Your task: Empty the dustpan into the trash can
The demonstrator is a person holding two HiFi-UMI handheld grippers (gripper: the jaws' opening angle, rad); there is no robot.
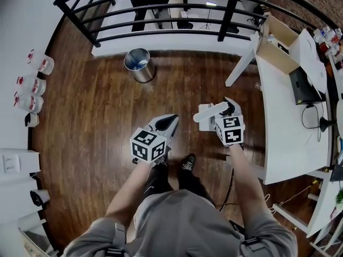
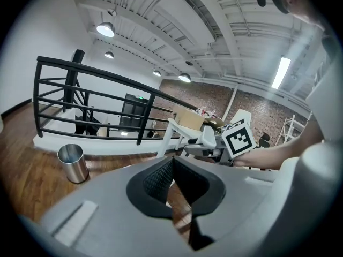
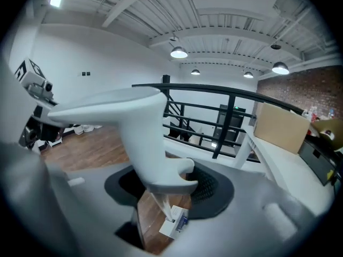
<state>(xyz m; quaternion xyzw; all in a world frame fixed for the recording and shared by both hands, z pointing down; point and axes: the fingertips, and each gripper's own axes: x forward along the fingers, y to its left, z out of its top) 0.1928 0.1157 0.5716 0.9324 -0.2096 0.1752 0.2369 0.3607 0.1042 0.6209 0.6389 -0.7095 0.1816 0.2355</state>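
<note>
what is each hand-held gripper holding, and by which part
Right hand-held gripper: white dustpan, by its handle. Left hand-held gripper: nothing.

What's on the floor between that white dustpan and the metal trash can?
Nothing: the head view shows only bare wooden floor between the dustpan and the trash can.

Two grey hand-held grippers show, the left gripper (image 1: 170, 122) and the right gripper (image 1: 229, 104), each bearing one cube with square markers. There is one white plastic dustpan (image 1: 210, 112), one round shiny steel trash can (image 1: 139, 65), one open brown cardboard box (image 1: 276, 43) and one long white bench (image 1: 289, 141). Three clear jugs with red caps (image 1: 32, 83) line the wall. One black metal railing (image 1: 226, 16) crosses the room. Four round ceiling lamps (image 2: 105, 29) hang overhead.
</note>
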